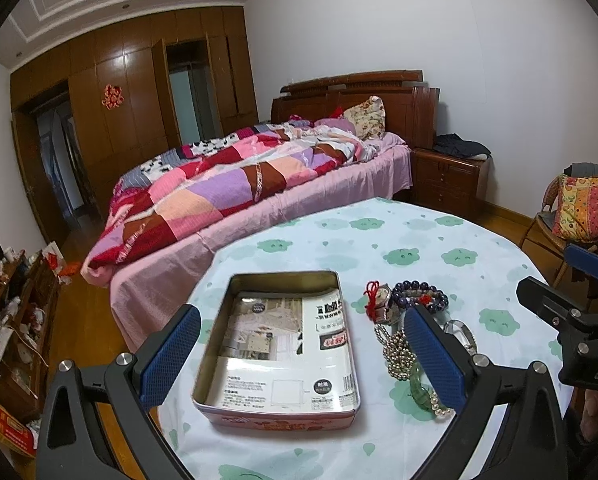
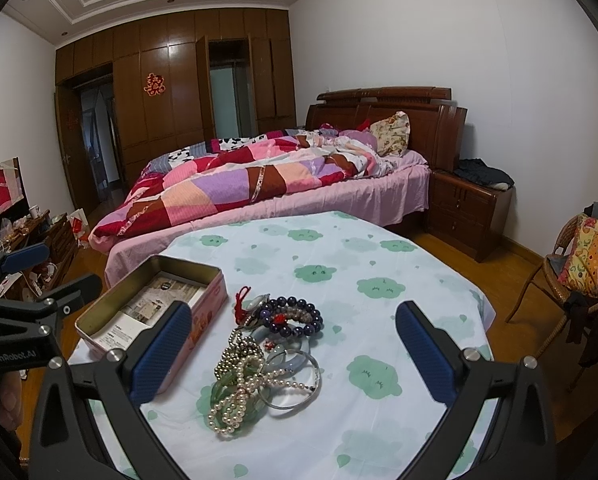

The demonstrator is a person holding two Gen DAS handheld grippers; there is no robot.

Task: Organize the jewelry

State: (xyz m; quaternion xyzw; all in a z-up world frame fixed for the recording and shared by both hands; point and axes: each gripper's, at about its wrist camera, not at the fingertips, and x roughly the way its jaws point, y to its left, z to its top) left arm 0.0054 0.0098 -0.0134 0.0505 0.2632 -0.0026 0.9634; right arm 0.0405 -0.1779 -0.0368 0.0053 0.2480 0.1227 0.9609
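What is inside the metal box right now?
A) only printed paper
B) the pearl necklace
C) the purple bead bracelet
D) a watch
A: the tin box holds only a printed paper sheet, while the jewelry pile lies beside it on the tablecloth.

surface [image 2: 379, 248]: carries the tin and the jewelry
tin [image 1: 277, 344]: on the surface, a paper [image 1: 287, 344] lying inside it
jewelry [image 2: 267, 344]: heaped just right of the tin, outside it
bed [image 2: 283, 184]: behind the tin, beyond the surface's far edge
chair [image 2: 555, 280]: far right of the tin, on the floor
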